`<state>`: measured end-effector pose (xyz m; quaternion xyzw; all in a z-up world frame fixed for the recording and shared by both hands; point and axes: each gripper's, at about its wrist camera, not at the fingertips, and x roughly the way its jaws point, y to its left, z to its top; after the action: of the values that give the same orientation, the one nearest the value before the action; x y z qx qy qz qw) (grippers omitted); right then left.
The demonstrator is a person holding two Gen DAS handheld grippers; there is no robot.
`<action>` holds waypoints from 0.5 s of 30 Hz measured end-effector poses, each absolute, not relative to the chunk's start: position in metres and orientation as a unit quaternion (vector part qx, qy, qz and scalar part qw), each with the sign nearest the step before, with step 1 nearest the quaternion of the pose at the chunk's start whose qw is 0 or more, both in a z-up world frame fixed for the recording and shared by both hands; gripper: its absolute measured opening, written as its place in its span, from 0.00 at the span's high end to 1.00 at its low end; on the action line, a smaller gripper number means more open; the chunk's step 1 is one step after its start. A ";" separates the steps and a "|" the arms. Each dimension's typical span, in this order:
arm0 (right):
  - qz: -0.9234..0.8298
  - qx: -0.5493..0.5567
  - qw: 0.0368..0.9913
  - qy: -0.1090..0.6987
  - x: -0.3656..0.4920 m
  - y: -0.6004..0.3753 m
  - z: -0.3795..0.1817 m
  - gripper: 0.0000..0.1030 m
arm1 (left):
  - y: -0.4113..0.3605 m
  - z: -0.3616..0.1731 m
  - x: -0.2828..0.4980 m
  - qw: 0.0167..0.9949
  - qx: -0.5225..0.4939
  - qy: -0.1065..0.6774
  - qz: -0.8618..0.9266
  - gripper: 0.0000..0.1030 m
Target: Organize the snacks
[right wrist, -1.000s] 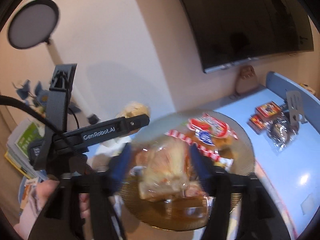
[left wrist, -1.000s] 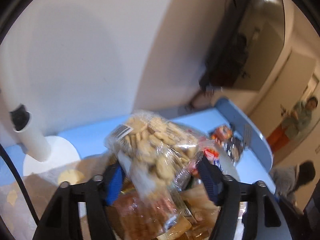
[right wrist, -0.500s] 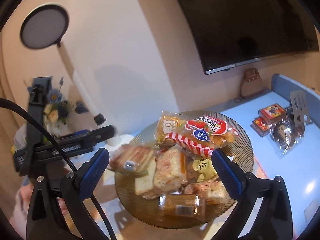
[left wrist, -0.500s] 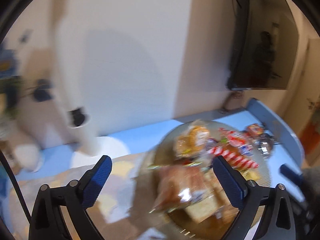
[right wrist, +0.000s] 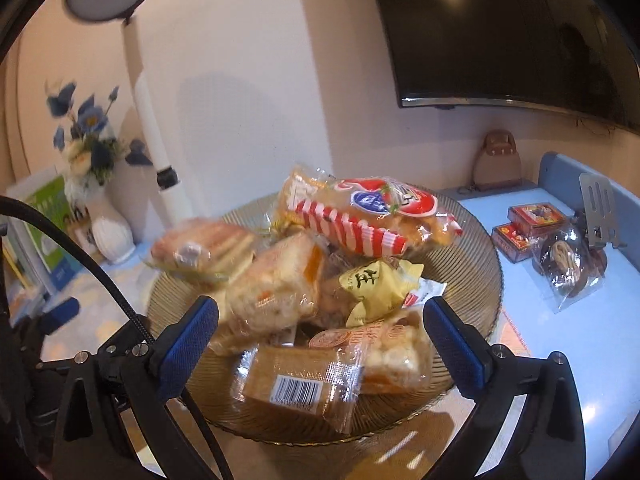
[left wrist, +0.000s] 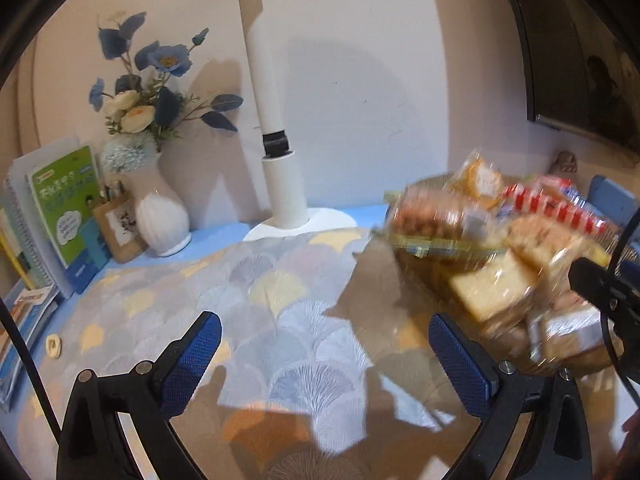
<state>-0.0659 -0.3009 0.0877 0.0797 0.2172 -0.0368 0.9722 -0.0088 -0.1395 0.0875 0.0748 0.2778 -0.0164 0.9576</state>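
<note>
Right wrist view: ribbed glass bowl [right wrist: 486,256] heaped with wrapped snack packets [right wrist: 360,216].

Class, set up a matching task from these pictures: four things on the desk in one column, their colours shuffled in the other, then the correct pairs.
Things:
1. vase
2. flowers
3. bowl
4. small boxes

Colours:
A. red
B. white
C. amber-brown
D. blue and cream

Pairs: 1-B, 2-D, 3-C, 4-A
</note>
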 end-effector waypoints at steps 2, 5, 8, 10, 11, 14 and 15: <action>-0.038 0.058 0.972 0.224 -0.063 -0.293 0.087 0.00 | -0.141 0.079 0.001 0.946 0.077 0.314 -0.028 0.00; -0.033 0.026 0.969 0.244 -0.055 -0.281 0.084 0.00 | -0.135 0.071 0.014 0.934 0.066 0.350 -0.009 0.00; -0.041 0.011 0.966 0.255 -0.052 -0.277 0.081 0.00 | -0.124 0.071 0.017 0.932 0.041 0.359 -0.001 0.00; -0.038 0.021 0.966 0.255 -0.052 -0.281 0.080 0.00 | -0.121 0.071 0.017 0.933 0.033 0.359 0.000 0.00; -0.037 0.023 0.966 0.255 -0.052 -0.282 0.080 0.00 | -0.121 0.071 0.016 0.933 0.031 0.359 0.000 0.00; -0.039 0.018 0.966 0.255 -0.052 -0.280 0.080 0.00 | -0.121 0.070 0.016 0.933 0.032 0.357 -0.001 0.00; -0.039 0.019 0.966 0.255 -0.052 -0.280 0.080 0.00 | -0.121 0.071 0.015 0.934 0.033 0.356 -0.001 0.00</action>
<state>-0.0524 -0.2802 0.0800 0.0187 0.2551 -0.0387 0.9660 0.0148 -0.1211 0.0708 0.0329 0.3555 -0.0008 0.9341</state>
